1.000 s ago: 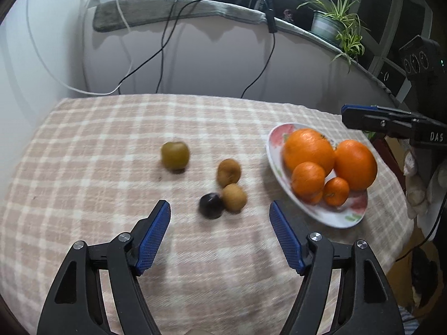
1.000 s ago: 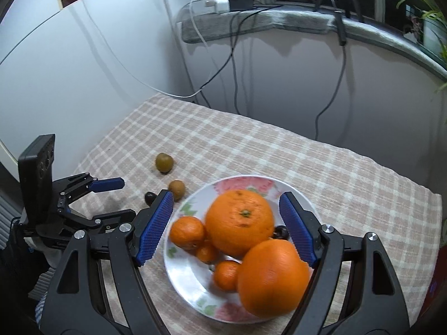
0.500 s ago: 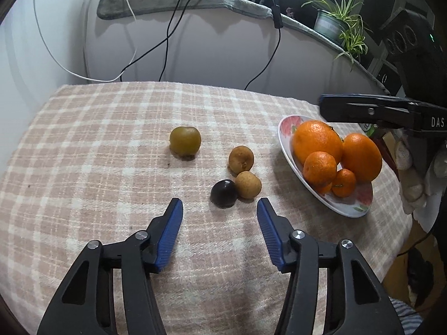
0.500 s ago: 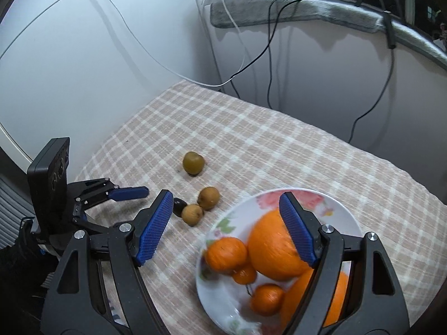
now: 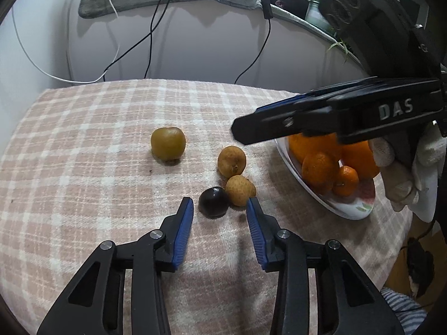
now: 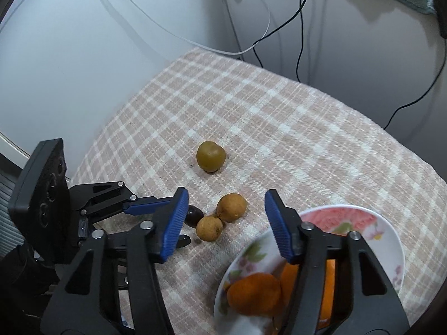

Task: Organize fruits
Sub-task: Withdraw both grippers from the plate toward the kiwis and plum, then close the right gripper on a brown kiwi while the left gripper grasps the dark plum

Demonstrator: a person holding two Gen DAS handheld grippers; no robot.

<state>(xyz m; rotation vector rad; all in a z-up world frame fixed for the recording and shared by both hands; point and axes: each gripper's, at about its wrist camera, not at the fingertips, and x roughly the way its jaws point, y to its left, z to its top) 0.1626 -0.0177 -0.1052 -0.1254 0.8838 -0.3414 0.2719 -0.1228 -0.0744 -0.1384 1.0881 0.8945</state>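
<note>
Fruits lie loose on the table (image 5: 69, 167), which is covered with a checked cloth, and the nearest one to the left gripper (image 5: 220, 217) is a small dark fruit (image 5: 213, 201). It sits just ahead of the blue fingers (image 5: 183, 231), touching a tan fruit (image 5: 239, 186) on its right side. The fingers are closing but press on nothing; the dark fruit is beyond their tips, not between them.

I judge the dark fruit to be light, round and smooth, so it may roll or slip away if it is pinched off-centre. It looks also a little soft, so a gentle hold across its widest part seems best. The tan neighbour stands in the way: the right-side finger has almost no room to come between the two.

A second tan fruit (image 5: 231, 161) lies just behind, close to the first; whether they touch I cannot tell. A yellow-green fruit (image 5: 168, 143) rests alone further back on the left. These skins look rougher and should give more grip.

The right gripper (image 6: 225, 215) hangs above this group with its fingers closing too, and empty. It reaches from the side of the plate (image 5: 349, 212), where several oranges (image 5: 320, 171) are piled. Both grippers point at the same small cluster and could knock each other.

At the far edge, cables (image 5: 151, 33) hang down the wall behind the table
</note>
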